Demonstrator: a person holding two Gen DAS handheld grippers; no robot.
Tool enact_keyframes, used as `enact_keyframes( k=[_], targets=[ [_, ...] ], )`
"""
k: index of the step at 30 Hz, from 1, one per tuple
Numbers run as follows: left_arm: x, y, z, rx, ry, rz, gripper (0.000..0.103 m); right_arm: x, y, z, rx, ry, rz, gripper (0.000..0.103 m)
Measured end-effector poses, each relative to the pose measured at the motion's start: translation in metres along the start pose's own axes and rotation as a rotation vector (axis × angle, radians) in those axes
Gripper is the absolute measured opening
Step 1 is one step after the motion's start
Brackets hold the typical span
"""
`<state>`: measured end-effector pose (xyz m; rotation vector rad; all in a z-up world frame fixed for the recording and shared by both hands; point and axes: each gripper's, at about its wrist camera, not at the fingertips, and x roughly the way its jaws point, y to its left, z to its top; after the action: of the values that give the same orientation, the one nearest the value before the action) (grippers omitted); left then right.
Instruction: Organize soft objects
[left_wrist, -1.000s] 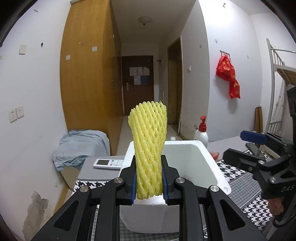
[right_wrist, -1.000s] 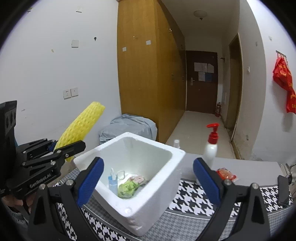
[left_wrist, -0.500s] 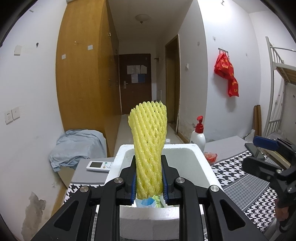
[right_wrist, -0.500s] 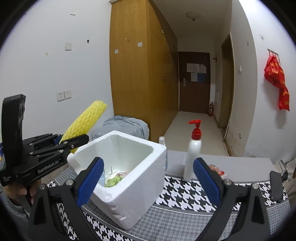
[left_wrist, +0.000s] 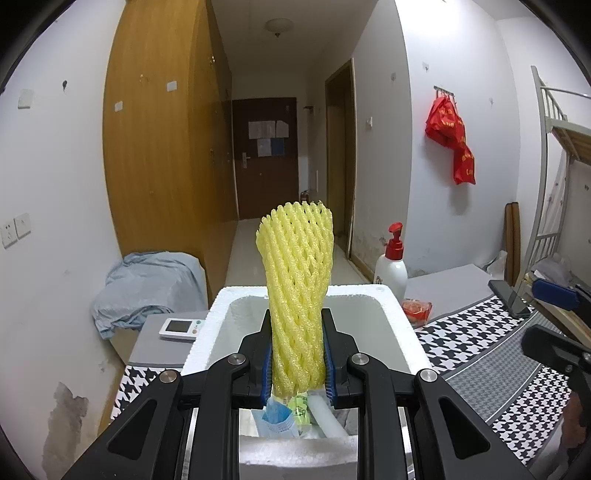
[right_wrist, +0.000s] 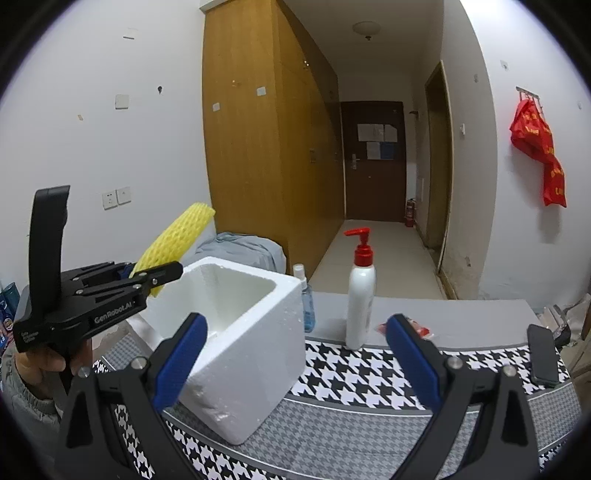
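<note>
foam netting (left_wrist: 297, 295), a yellow sleeve, stands upright pinched low between the closed-in fingers of the left gripper (left_wrist: 297, 360) above the white foam box (right_wrist: 255, 325), seemingly poised for dropping in, while the right gripper (right_wrist: 295, 354) waits wide open and empty.

One foam net (left_wrist: 297, 295), two bottles (right_wrist: 360, 295)
</note>
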<state>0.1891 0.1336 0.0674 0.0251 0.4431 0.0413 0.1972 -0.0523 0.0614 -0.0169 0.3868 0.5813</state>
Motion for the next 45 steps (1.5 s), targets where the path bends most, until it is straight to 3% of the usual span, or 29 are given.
enact_keyframes(
  k=[6,8,10,12,16,24,45],
  targets=[
    [0.013,0.001,0.002,-0.006,0.028,0.02,0.025,-0.005,-0.006,-0.006,-0.001,0.001,-0.016,0.099],
    [0.016,0.001,0.003,-0.01,0.033,0.026,0.033,-0.006,-0.007,-0.007,-0.004,0.003,-0.019,0.099],
    [0.016,0.0,0.002,-0.011,0.028,0.04,0.06,-0.007,-0.008,-0.008,-0.004,0.001,-0.023,0.099],
    [0.013,-0.001,0.001,-0.008,0.013,0.063,0.076,-0.007,-0.01,-0.009,-0.003,0.004,-0.024,0.099],
    [0.008,-0.002,0.0,-0.009,-0.011,0.076,0.095,-0.008,-0.011,-0.009,0.004,0.003,-0.023,0.099],
    [0.002,-0.002,0.001,-0.016,-0.029,0.088,0.102,-0.01,-0.009,-0.01,-0.002,-0.003,-0.021,0.099],
    [-0.063,-0.008,-0.002,-0.041,-0.109,0.08,0.102,-0.031,0.008,-0.008,-0.021,-0.042,-0.003,0.099]
  ],
)
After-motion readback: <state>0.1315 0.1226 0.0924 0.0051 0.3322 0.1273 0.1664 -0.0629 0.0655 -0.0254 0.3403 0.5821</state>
